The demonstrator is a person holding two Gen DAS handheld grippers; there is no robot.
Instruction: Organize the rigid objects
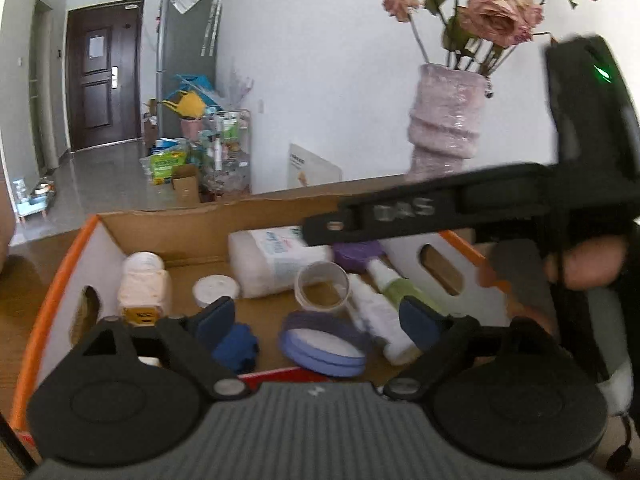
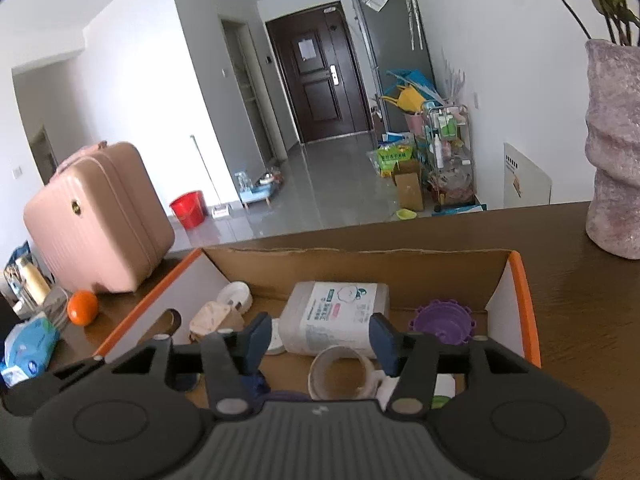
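An orange-rimmed cardboard box (image 1: 60, 280) holds several rigid items: a white pill bottle (image 1: 142, 284), a white jar lid (image 1: 215, 290), a clear cup (image 1: 322, 286), a blue-lidded round tin (image 1: 322, 346), white and green bottles (image 1: 380, 320), a purple lid (image 1: 356, 254), a white wipes pack (image 1: 280, 258) and a small blue object (image 1: 236, 348). My left gripper (image 1: 318, 322) hovers open and empty above the box. My right gripper (image 2: 320, 340) is open and empty above the same box (image 2: 524, 300), over the cup (image 2: 342, 376); its body crosses the left wrist view.
A pink vase (image 1: 444, 120) with dried roses stands on the wooden table behind the box, right. A pink suitcase (image 2: 96, 220), an orange (image 2: 82, 307) and a tissue pack (image 2: 28, 346) sit left of the box.
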